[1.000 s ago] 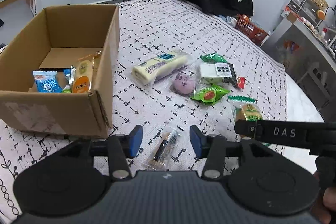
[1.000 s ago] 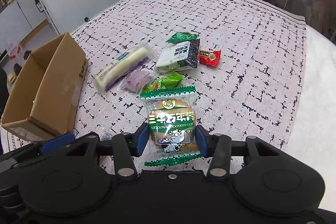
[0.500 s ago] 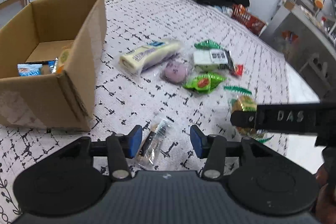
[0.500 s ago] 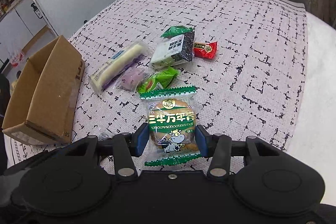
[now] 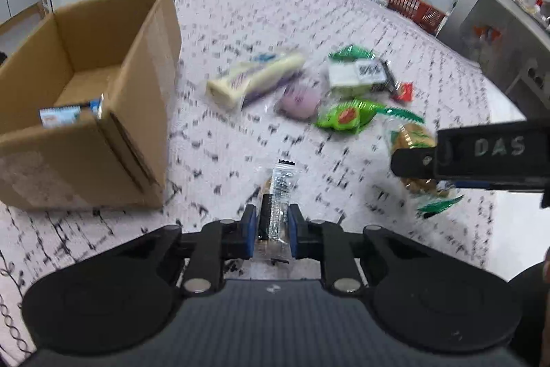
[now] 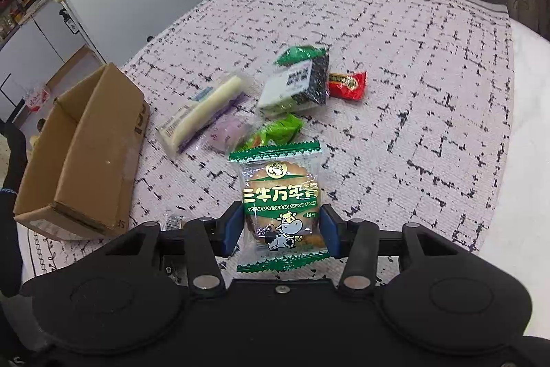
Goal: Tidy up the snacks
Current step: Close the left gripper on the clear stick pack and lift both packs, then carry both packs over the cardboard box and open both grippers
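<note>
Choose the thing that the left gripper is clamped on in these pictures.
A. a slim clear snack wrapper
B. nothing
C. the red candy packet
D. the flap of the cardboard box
A: in the left wrist view the left gripper has its blue pads pressed on the slim clear snack wrapper.

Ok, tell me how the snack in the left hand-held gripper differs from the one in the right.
The slim clear-wrapped bar is narrow and stick-shaped; the green-edged biscuit pack is broad and squarish.
The bar's wrapper is see-through with small black print; the biscuit pack shows bold white lettering and a cartoon cow.
The left hand-held gripper is pinched nearly shut on the bar; the right hand-held gripper stands much wider around the pack.
Both are sealed single snacks, gripped at their sides.
</note>
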`<state>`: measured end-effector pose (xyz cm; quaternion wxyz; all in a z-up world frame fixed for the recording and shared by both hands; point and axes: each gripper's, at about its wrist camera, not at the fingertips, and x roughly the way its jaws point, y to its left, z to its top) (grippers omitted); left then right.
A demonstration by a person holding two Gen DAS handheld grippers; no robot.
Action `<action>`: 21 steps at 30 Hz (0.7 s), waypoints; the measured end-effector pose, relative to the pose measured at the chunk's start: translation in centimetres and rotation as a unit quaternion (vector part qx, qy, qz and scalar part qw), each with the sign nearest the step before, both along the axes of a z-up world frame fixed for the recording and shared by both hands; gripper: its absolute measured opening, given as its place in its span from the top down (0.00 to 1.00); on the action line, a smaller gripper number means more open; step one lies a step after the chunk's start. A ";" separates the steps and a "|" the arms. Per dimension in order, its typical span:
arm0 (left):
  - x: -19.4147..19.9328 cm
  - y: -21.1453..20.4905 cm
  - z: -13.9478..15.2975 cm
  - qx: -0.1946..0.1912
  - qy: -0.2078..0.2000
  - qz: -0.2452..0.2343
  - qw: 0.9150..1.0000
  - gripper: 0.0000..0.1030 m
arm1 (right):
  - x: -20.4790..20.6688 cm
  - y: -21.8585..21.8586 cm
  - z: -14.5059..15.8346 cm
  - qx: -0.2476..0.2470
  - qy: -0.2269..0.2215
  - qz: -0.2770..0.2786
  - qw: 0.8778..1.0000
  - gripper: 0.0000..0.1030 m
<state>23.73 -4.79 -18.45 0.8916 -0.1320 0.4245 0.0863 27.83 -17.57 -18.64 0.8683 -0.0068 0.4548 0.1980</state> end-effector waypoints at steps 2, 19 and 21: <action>-0.2 0.0 1.1 0.000 -0.014 -0.002 1.000 0.83 | -0.1 0.2 0.5 0.002 -0.005 0.002 1.000 0.55; -1.5 4.0 7.6 -0.026 -0.087 0.032 0.995 0.83 | -1.8 5.1 6.8 0.007 -0.062 0.034 0.997 0.54; -1.7 4.7 7.9 -0.026 -0.093 0.038 0.995 0.83 | -2.0 5.9 7.2 0.008 -0.067 0.040 0.997 0.54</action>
